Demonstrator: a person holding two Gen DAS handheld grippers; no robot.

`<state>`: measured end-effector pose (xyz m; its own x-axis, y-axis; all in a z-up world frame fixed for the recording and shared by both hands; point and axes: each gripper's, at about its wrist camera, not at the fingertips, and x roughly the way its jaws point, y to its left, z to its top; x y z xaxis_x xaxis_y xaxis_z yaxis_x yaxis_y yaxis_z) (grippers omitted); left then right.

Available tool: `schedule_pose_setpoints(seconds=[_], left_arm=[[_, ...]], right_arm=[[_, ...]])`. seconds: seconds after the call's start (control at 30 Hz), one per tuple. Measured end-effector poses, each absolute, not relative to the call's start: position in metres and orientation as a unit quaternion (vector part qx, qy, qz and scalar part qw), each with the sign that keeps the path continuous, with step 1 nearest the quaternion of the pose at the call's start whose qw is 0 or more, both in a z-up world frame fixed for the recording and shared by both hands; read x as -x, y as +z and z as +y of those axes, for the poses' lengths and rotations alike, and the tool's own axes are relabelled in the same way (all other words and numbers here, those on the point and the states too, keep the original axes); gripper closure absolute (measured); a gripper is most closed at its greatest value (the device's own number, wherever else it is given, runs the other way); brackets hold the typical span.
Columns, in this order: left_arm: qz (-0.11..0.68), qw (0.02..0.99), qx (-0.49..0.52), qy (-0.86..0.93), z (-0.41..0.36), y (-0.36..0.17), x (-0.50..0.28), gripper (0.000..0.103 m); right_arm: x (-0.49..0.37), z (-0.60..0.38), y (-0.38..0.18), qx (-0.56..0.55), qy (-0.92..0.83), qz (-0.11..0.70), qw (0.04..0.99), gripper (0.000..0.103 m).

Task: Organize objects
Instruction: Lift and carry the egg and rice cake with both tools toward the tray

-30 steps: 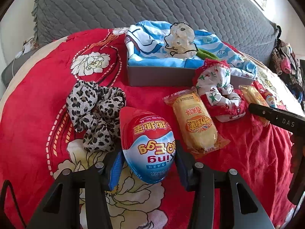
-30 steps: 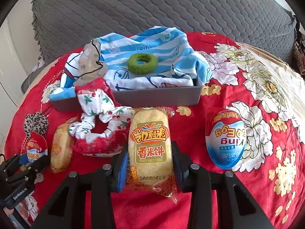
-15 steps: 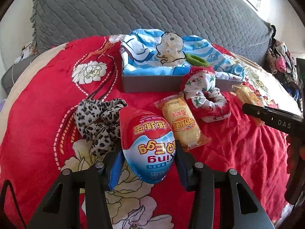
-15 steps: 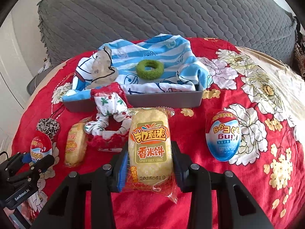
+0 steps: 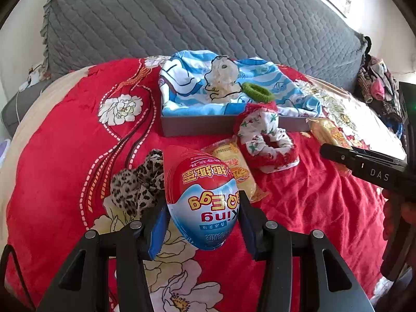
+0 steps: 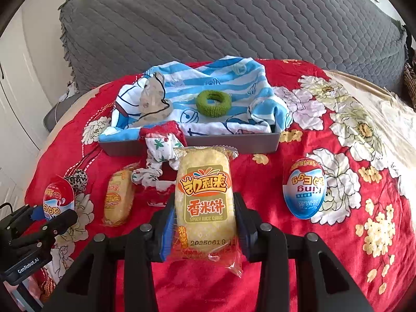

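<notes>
Carry step: left hand-held gripper (image 5: 202, 221) clamps toy egg (image 5: 202, 197), right hand-held gripper (image 6: 205, 223) clamps rice cake (image 6: 205, 200), both short of grey tray (image 6: 234, 143). Next: reach over its front wall, release inside.

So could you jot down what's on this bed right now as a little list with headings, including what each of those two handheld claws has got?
left gripper: jaws shut on toy egg
right gripper: jaws shut on rice cake packet
grey tray: lined with blue striped cloth, holds green ring
loose on red bedspread: second egg, second rice cake, leopard scrunchie, cherry-print scrunchie
</notes>
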<state>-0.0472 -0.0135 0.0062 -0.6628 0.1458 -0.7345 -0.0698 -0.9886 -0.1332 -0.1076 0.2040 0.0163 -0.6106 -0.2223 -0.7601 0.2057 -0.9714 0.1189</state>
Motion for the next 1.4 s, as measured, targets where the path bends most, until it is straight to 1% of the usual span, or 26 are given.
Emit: schedule_pose_setpoints(seconds=[0.53, 1.0, 1.4], left_arm=[[-0.038, 0.073, 0.384, 0.920, 0.002, 0.044, 0.038, 0.052], [-0.042, 0.085, 0.365, 0.926, 0.017, 0.076, 0.057, 0.052], [-0.046, 0.088, 0.360, 0.928, 0.025, 0.082, 0.075, 0.052]], right_arm=[[0.086, 0.205, 0.052, -0.394, -0.908, -0.013, 0.138, 0.062], [0.081, 0.200, 0.078, -0.378, -0.914, -0.012, 0.144, 0.062], [0.086, 0.192, 0.087, -0.371, -0.917, -0.006, 0.147, 0.062]])
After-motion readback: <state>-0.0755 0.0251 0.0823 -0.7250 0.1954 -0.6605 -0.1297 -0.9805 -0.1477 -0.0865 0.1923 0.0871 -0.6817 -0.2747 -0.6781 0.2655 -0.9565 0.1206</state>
